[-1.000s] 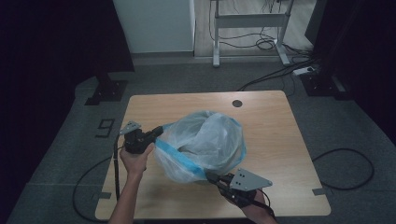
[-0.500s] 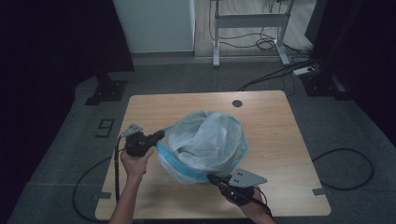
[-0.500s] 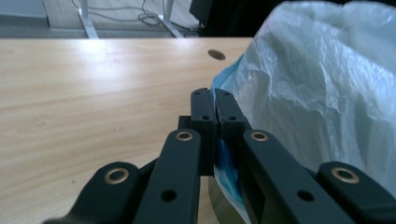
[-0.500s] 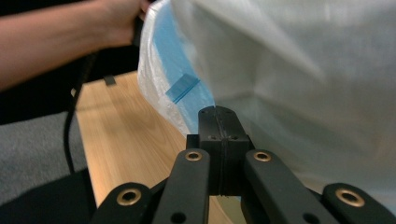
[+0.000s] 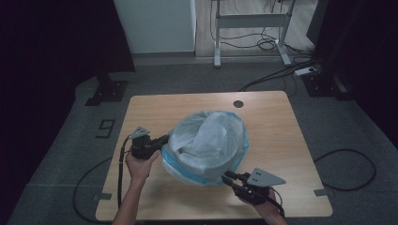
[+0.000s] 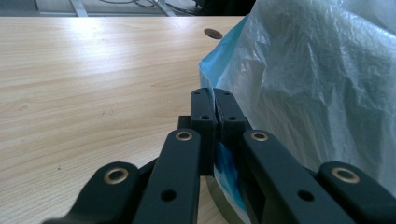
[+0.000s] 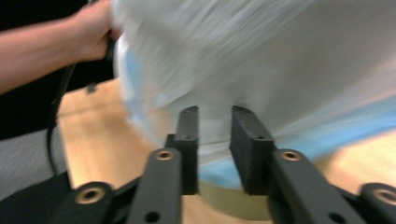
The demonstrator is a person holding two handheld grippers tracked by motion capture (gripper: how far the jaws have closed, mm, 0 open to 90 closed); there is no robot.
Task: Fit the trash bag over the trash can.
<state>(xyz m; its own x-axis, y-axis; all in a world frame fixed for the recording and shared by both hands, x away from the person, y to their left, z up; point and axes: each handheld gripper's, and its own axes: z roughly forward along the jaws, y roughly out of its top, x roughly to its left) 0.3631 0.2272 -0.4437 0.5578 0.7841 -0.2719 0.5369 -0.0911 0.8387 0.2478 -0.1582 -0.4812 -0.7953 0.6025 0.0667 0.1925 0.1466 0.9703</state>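
The translucent white plastic bag with a blue rim band (image 5: 206, 140) lines a round bin at the middle of the light wooden surface (image 5: 281, 122). The film is thin, light, limp and slippery; grip the doubled blue rim. The left hand-held gripper (image 6: 215, 105) pinches that rim. The right hand-held gripper (image 7: 214, 128) has just been opening; its jaws stand spread, film between them unpinched.

You've got a thin, crinkled translucent plastic bag (image 5: 206, 140) with a blue rim, a pale matt wood-grain table (image 5: 277, 117), matt black plastic jaws with brass-looking rivets, and a grey metal plate.
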